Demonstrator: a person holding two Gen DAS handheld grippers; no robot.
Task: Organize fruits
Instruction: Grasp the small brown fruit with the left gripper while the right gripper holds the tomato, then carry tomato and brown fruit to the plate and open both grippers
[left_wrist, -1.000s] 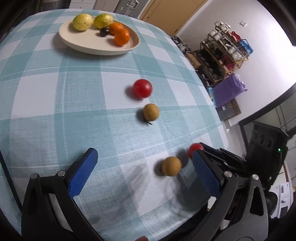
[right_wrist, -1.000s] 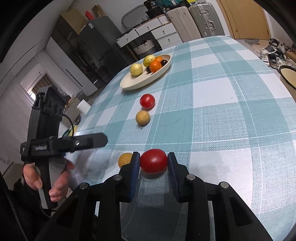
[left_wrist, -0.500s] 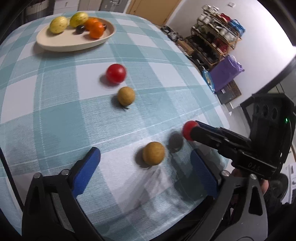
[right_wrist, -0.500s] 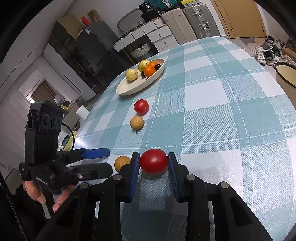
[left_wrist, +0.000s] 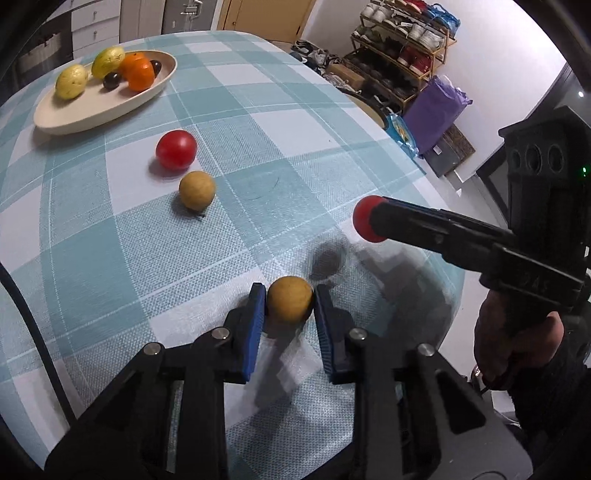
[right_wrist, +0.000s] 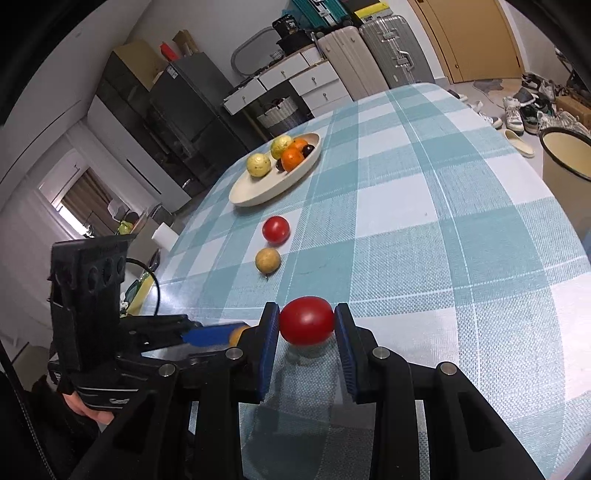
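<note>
Left wrist view first: the left claw is clamping its blue pads onto a tan round fruit, pads pressing both sides, right down at the near edge of the worktop. The fruit is looking matte, smooth and firm, sitting snug between the pads and apparently touching the checked cloth. Out to the right, the right claw is hanging above the cloth with a red tomato poking from its tip, its shadow lying apart beneath it, so that one is reading as lifted. Mid-worktop, a second tomato and a second tan fruit are waiting just beside each other. Towards the far left corner, the cream plate is carrying two yellow-green fruits, oranges and dark plums.

Right wrist view now: the right claw is gripping the red tomato squarely, glossy skin, pads flat against both ends. Low on the left, the left claw is showing side-on with a sliver of the tan round fruit at its tip. The plate is lying well ahead towards the far edge, the loose pair between it and the claws.

So both hands are loaded, or nearly: this looks like the grasp step finishing. The next move is calling for a lift on the left, then a carry past the two loose fruits to the plate, and a gentle release where bare space remains, since round fruit will roll.
</note>
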